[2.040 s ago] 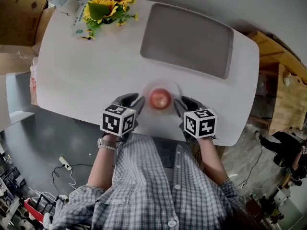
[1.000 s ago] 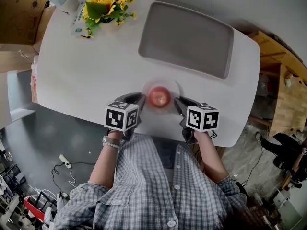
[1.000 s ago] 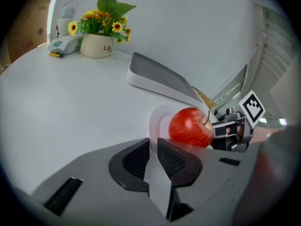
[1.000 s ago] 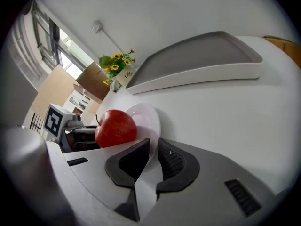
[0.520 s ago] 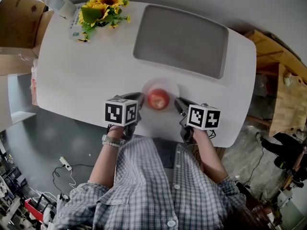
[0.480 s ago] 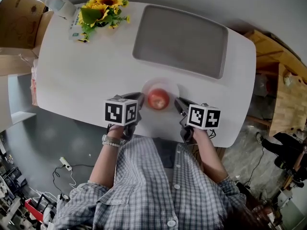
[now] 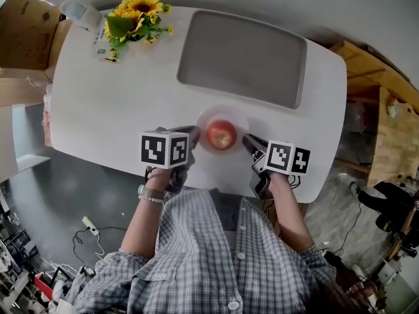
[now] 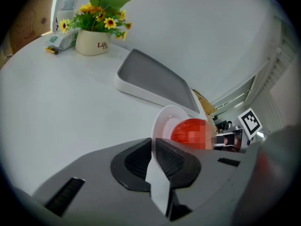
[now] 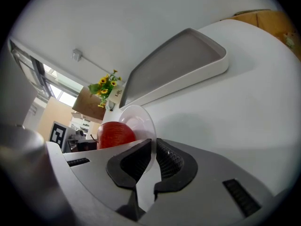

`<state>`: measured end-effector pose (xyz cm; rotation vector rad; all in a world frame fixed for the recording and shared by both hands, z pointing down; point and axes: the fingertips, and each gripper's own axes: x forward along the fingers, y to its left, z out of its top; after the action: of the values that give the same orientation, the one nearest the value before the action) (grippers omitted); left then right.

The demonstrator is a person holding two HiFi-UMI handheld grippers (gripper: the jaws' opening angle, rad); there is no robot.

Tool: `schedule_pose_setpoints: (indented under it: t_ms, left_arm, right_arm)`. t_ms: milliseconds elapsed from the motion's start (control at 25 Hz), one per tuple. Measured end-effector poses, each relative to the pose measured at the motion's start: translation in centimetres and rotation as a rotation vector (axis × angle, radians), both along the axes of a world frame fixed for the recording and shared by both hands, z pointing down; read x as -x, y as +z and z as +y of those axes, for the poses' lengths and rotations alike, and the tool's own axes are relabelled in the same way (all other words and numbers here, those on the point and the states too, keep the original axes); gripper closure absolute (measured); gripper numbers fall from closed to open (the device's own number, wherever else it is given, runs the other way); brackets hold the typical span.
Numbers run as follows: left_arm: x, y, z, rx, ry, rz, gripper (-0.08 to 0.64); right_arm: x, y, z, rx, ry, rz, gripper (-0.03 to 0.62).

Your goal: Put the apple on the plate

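A red apple (image 7: 221,135) lies on a small white plate (image 7: 237,118) near the front edge of the white table (image 7: 111,97). My left gripper (image 7: 192,136) is shut on the plate's left rim, my right gripper (image 7: 249,142) on its right rim. In the left gripper view the thin plate (image 8: 162,126) rim passes between the closed jaws of the left gripper (image 8: 153,150), with the apple (image 8: 188,131) just behind. The right gripper view shows the same: the plate (image 9: 141,121) rim pinched in the right gripper (image 9: 153,157), the apple (image 9: 115,134) at its left.
A large grey tray (image 7: 242,57) lies on the far side of the table. A pot of sunflowers (image 7: 134,15) stands at the far left corner. A cardboard box (image 7: 26,38) is off the left edge and wooden furniture (image 7: 386,123) off the right.
Both grippers have shifted slightly, the right one a little to the right. The apple and the plate stay between them. The head camera has drifted.
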<state>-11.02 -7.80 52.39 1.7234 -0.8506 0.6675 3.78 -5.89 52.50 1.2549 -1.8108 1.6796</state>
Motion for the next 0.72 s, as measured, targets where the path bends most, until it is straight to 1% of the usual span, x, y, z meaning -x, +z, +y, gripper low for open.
schedule_pose_setpoints:
  t_ms: [240, 440, 600, 720]
  left_arm:
    - [-1.0, -1.3, -0.8, -0.010, 0.021, -0.009, 0.526]
    - [-1.5, -2.4, -2.0, -0.011, 0.008, 0.012, 0.526]
    - [-2.1, -3.0, -3.3, -0.027, 0.028, 0.008, 0.526]
    - [-2.6, -3.6, -4.5, -0.036, 0.032, 0.020, 0.526]
  right_arm:
    - [-0.9, -1.5, -0.8, 0.002, 0.015, -0.017, 0.548]
    - [-1.4, -2.8, -1.9, -0.001, 0.025, -0.037, 0.549]
    - [-2.0, -3.4, -3.1, -0.007, 0.037, -0.054, 0.549]
    - [-2.6, -4.1, -4.4, -0.020, 0.052, -0.070, 0.549]
